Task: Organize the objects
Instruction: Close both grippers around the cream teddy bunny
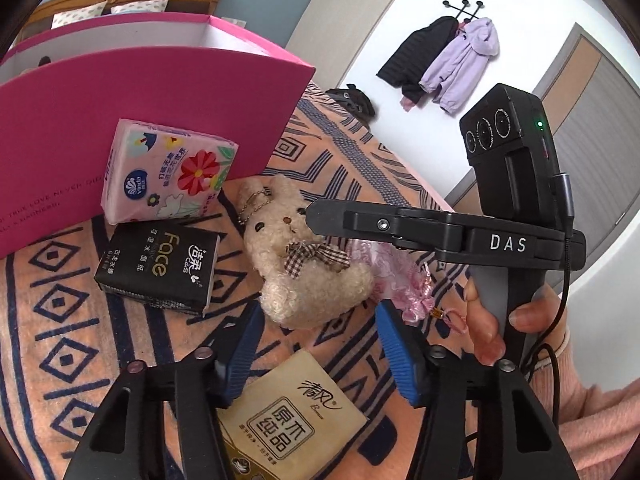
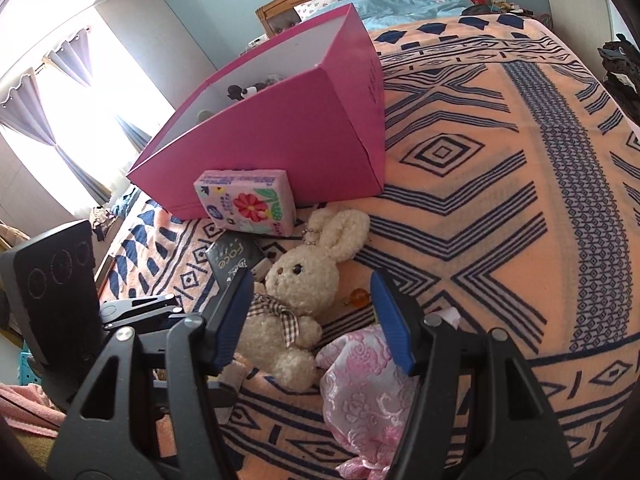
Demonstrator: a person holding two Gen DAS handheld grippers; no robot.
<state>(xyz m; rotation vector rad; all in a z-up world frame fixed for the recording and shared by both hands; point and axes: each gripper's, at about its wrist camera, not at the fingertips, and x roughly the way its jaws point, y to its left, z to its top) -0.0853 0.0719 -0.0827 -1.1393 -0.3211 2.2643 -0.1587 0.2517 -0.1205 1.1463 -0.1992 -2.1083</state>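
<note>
in the left wrist view, the left gripper [image 1: 318, 354] hangs over a patterned blanket [image 1: 48, 308] with its blue pads [image 1: 394, 352] apart and nothing pressed between them. the plush rabbit [image 1: 308, 258] lies just beyond the tips and a tan tissue pack [image 1: 292, 412] sits under the jaws. a black tissue pack [image 1: 158, 266] and a floral tissue pack [image 1: 168, 172] rest against the pink box [image 1: 140, 92], the likely place for the loose items. the right gripper [image 1: 308, 216], held in a hand [image 1: 504, 320], reaches across from the right, its tip at the rabbit's head. the risk here, as a judgement: both tools crowd one soft toy, so a closing move could knock fingers together or snag the pink satin pouch [image 1: 400, 280] lying beside it.

in the right wrist view, the right gripper [image 2: 316, 322] stands part open and empty, straddling the plush rabbit [image 2: 298, 300] without its pads touching it. the pink satin pouch [image 2: 364, 392] lies partly under the right pad, and a small amber bead [image 2: 359, 296] sits next to the rabbit. a grip from here could catch the slippery pouch along with the toy, or pinch only fur and the bow so the rabbit slips out on the lift. the pink box [image 2: 280, 144] stands near, already holding a few small things.
</note>
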